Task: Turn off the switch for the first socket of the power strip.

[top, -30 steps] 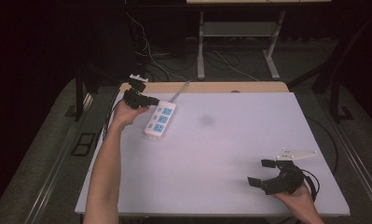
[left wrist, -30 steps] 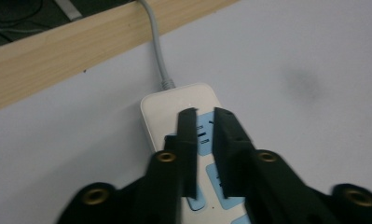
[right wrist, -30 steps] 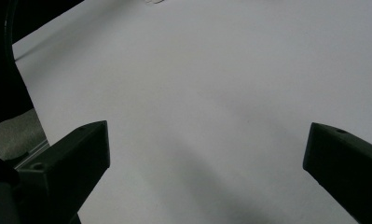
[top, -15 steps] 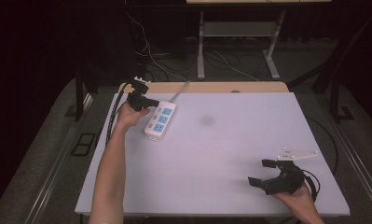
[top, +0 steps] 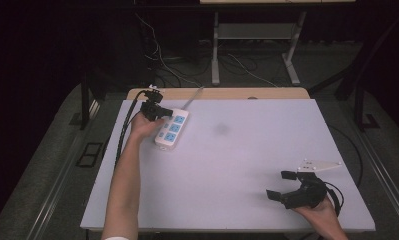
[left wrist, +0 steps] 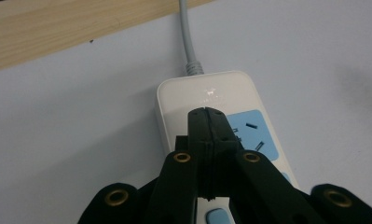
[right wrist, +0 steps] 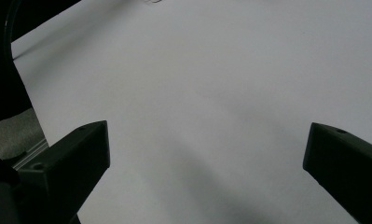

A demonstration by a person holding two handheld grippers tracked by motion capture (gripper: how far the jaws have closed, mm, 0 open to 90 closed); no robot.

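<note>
With its jaws pressed together, my left hand-held gripper (left wrist: 207, 114) bears on the power strip (top: 171, 130), likely poking its switch; my right hand-held gripper (top: 283, 185) rests spread, well apart from the strip.

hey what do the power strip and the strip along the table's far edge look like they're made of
Power strip: likely glossy white plastic, given the bright glare spot on its casing, with matte light-blue socket faces. Far edge strip: looks like light unfinished wood or wood-look laminate, showing faint grain lines.
</note>
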